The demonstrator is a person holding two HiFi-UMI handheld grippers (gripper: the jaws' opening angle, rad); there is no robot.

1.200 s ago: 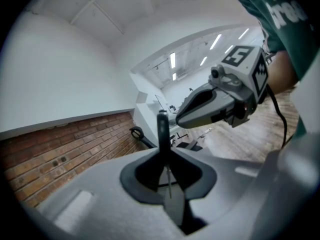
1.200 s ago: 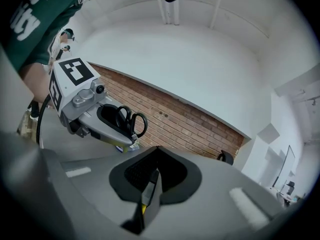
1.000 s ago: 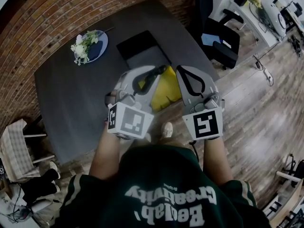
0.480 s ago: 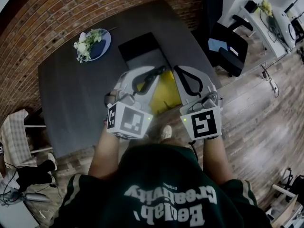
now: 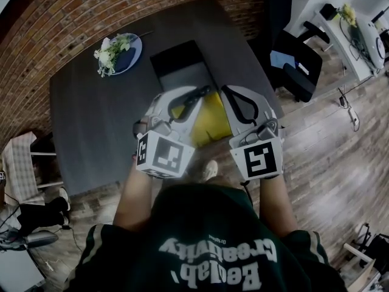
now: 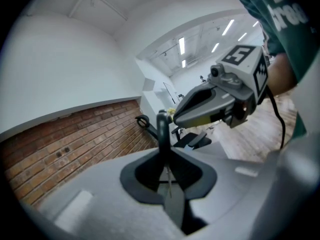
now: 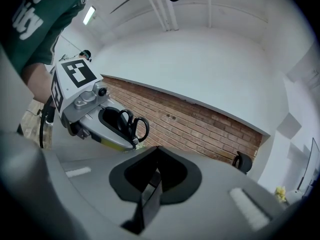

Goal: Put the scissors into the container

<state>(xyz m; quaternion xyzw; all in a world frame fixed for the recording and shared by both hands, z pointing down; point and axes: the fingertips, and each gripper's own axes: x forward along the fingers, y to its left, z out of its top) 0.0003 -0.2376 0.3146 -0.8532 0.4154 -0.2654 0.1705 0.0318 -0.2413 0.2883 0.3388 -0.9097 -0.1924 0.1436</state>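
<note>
Head view, scissors: your left gripper holds the scissors, black handles showing, over the near edge of the dark table.
Head view, container: the container, a dark box, stands on the table just beyond both gripper tips, toward the far side.
Head view, right gripper: your right gripper rides just right of the left one and carries nothing.
Head view, other things: a yellow item lies beneath and between the grippers; I cannot tell what it is. A plate of flowers sits far left, well apart.
Head view, change: over the last second both grippers have crept a little toward the container together, and the hold on the scissors looks unchanged. You seem to be mid-carry, with the drop not yet begun.
Left gripper view, jaws: clamped on the scissors. One handle loop stands up past the tips and a thin blade runs back between the pads.
Right gripper view, jaws: pressed together with nothing between them.
Right gripper view, scissors: both handle loops poke from the left gripper, seen against the brick wall.
Next step, judged: carry on until the scissors hang over the container before you loosen that grip.
</note>
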